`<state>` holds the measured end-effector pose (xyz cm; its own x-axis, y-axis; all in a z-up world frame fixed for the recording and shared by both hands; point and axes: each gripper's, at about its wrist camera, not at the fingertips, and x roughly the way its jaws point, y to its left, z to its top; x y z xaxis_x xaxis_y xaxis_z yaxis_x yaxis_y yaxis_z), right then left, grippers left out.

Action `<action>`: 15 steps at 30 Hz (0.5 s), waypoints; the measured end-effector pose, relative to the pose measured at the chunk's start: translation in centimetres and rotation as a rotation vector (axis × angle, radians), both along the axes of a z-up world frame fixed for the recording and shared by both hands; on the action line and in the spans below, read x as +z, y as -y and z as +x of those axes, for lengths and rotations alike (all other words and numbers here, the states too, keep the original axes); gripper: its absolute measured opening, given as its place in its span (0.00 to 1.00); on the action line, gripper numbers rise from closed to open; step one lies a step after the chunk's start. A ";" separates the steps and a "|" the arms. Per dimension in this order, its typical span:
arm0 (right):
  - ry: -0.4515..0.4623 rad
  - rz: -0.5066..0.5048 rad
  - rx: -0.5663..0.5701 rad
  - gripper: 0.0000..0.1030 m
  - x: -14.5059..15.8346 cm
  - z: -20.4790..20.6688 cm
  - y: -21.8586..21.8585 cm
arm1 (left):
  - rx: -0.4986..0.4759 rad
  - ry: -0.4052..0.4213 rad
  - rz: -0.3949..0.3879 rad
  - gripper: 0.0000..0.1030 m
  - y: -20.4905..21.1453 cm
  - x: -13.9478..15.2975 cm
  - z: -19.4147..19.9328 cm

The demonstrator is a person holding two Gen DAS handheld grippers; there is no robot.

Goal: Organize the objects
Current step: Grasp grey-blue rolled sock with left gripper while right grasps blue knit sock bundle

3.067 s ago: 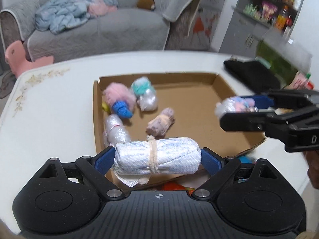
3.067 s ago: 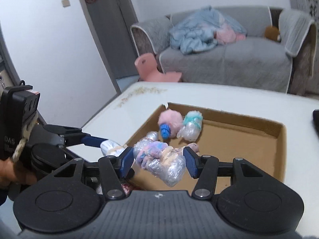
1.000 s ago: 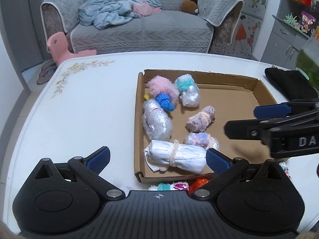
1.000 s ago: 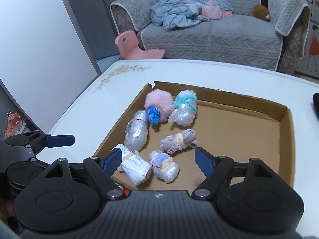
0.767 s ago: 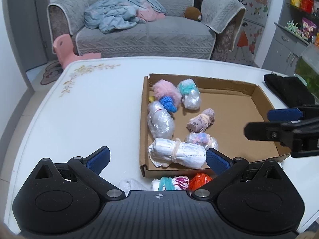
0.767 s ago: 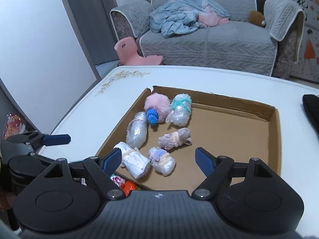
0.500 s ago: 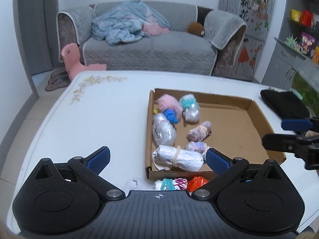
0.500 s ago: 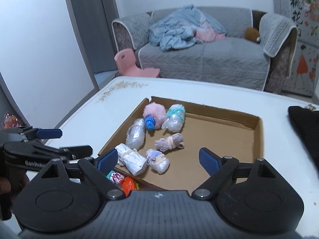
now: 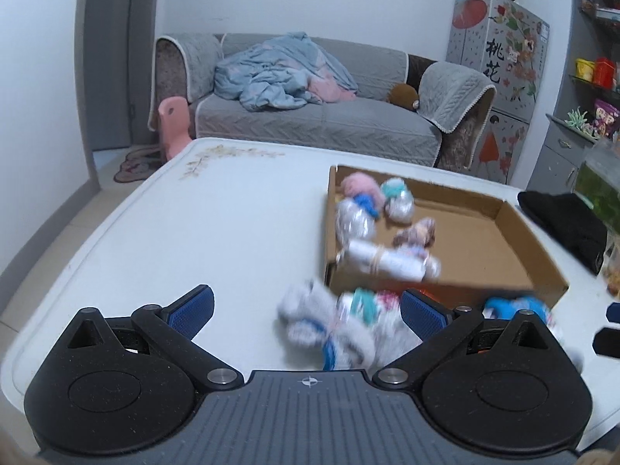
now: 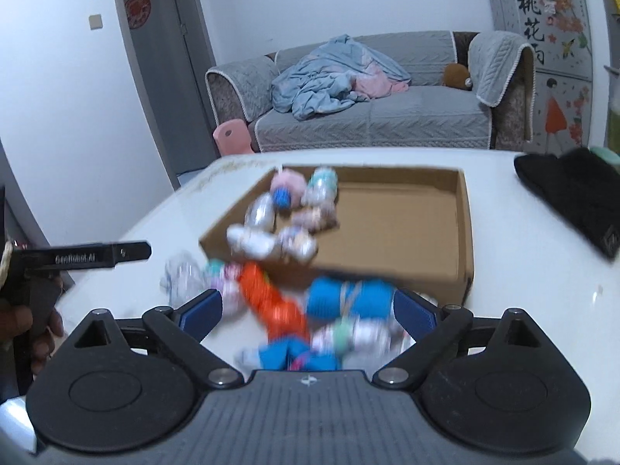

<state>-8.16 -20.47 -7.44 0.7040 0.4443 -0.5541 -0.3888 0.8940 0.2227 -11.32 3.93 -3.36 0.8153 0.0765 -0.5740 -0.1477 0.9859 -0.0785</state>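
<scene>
Left wrist view shows our left gripper with its blue pads far apart and nothing pressed between them. It hangs above the white table, near a blurred pile of rolled bundles. Closest to us lies a white fluffy bundle with a blue band, and a second bundle with teal and pink lies just beside it. Both are on the table, outside the cardboard box, near its front wall.

Inside the box we see several bundles along the left side: a pink fluffy bundle in the far corner, a plastic-wrapped bundle with a teal end next to it, and a long white roll tied in the middle against the front wall. The rest of the box floor is bare. A black cloth lies on the table to the right of the box.

From the right wrist view, our right gripper is opening its jaws, and the pads press on nothing. Below and ahead of them, on the table before the box, lie an orange bundle and a blue bundle tied with string, with more blurred bundles around them that we cannot tell apart. The left gripper appears at the left edge of this view, held by a hand.
</scene>
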 end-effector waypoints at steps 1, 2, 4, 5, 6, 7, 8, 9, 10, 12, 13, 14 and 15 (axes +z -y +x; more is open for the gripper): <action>0.007 0.009 0.008 0.92 -0.9 -0.5 -0.2 | 0.003 0.002 0.005 1.00 0.0 -0.8 -0.4; 0.017 0.010 0.018 0.92 -1.8 -1.1 -0.5 | 0.002 0.003 0.005 1.00 0.0 -1.6 -0.7; 0.042 -0.025 0.019 0.92 -2.7 -1.9 -1.0 | 0.013 -0.007 -0.012 1.00 -0.2 -3.1 -1.1; 0.052 -0.035 0.032 0.92 -3.2 -2.1 -1.4 | 0.015 -0.018 -0.025 1.00 -0.3 -3.7 -1.0; 0.060 -0.042 0.049 0.92 -3.7 -2.1 -1.8 | 0.017 -0.029 -0.035 1.00 -0.5 -4.3 -0.9; 0.068 -0.056 0.052 0.92 -3.9 -2.1 -2.0 | 0.018 -0.037 -0.038 1.00 -0.6 -4.7 -0.8; 0.081 -0.073 0.051 0.92 -4.1 -2.1 -2.3 | 0.018 -0.044 -0.038 1.00 -0.7 -5.0 -0.8; 0.091 -0.091 0.057 0.92 -4.3 -1.7 -2.7 | 0.014 -0.048 -0.037 1.00 -0.7 -5.2 -0.6; 0.102 -0.103 0.055 0.92 -4.5 -1.8 -2.7 | 0.009 -0.044 -0.032 1.00 -0.6 -5.2 -0.5; 0.111 -0.114 0.061 0.92 -4.7 -1.2 -2.9 | 0.006 -0.038 -0.020 1.00 -0.5 -5.2 -0.1; 0.113 -0.124 0.065 0.92 -5.0 -1.1 -3.1 | 0.008 -0.041 -0.023 1.00 -0.5 -5.2 0.3; 0.124 -0.143 0.072 0.92 -5.0 -0.8 -3.4 | 0.011 -0.036 -0.030 1.00 -0.6 -5.1 0.6; 0.136 -0.164 0.078 0.92 -5.1 -0.7 -3.6 | 0.012 -0.033 -0.039 1.00 -0.7 -5.0 1.0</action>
